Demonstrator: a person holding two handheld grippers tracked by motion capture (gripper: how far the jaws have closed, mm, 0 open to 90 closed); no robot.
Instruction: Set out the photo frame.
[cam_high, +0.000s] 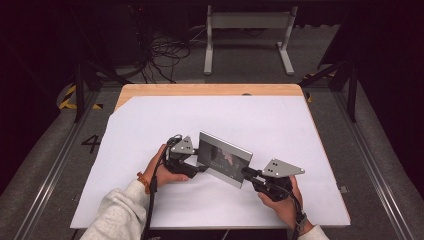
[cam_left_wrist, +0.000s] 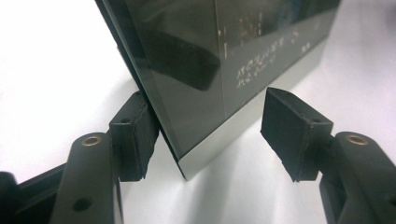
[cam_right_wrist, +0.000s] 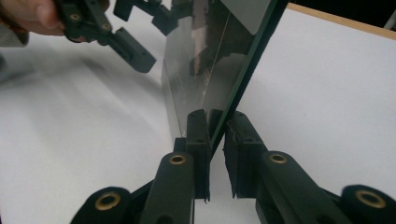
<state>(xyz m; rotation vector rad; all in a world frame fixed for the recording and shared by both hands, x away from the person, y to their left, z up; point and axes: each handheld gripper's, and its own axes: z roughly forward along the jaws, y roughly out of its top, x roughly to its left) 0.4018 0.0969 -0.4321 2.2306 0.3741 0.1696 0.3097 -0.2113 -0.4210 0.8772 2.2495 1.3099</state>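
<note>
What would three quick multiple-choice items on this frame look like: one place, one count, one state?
1. Where does the mirror panel stand?
A. on the white sheet
B. on the floor
C. on the grey stand

2. How many grippers flank the panel?
A. one
B. two
C. three

3. What is the right gripper doing?
A. hanging open above the table
B. lying on the sheet
C. clamping the panel's edge

Key: 1 A, its lower edge rests on the sheet; 2 B, the left gripper and the right gripper sit at its two ends; 3 C, its pads pinch the edge in the right gripper view.
</note>
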